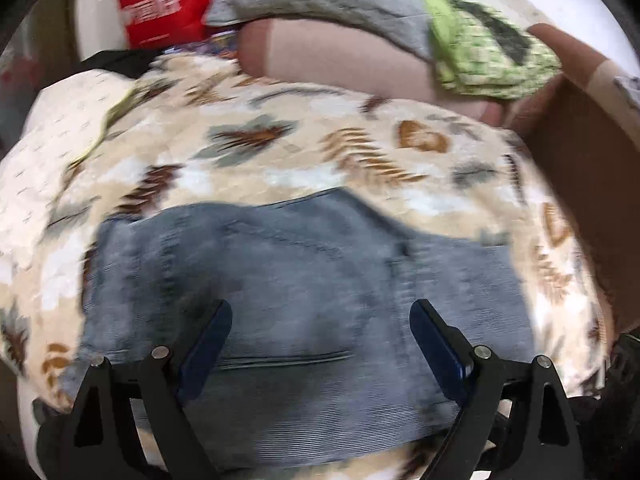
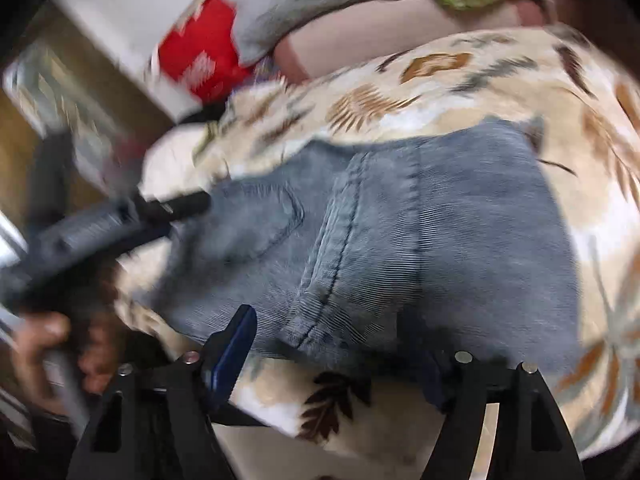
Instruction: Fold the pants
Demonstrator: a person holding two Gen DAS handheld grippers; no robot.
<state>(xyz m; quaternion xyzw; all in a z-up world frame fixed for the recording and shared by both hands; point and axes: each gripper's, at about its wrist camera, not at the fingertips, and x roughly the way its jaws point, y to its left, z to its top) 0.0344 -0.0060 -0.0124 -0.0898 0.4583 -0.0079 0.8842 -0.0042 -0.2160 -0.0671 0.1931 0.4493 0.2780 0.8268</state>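
Left wrist view: my left gripper [image 1: 320, 344] hangs over the pants [image 1: 304, 300], jaws spread wide, nothing between the pads, so released. The pants are grey-blue corduroy, already a compact folded stack, lying on the floral blanket [image 1: 280, 152] toward its near edge. A pocket slit shows just ahead of my fingertips. A person in a grey shirt lies along the blanket's far edge with a green cloth [image 1: 488, 52] on them, and a red bag [image 1: 160, 12] sits past the far left corner. Frame is blurry.

Right wrist view: my right gripper [image 2: 340, 344] is also released. The left finger is clear; the right pad is dark and blurred against the cloth's near edge, with nothing pinched that I can see. The pants [image 2: 400, 232] lie just ahead, thick seam running toward me, back pocket to the left. My left gripper [image 2: 120, 220] pokes in at the stack's left edge.

Judgement: the fold looks near done. To finish well, I'd press and smooth the stack flat, square its edges, and avoid snagging the blanket.
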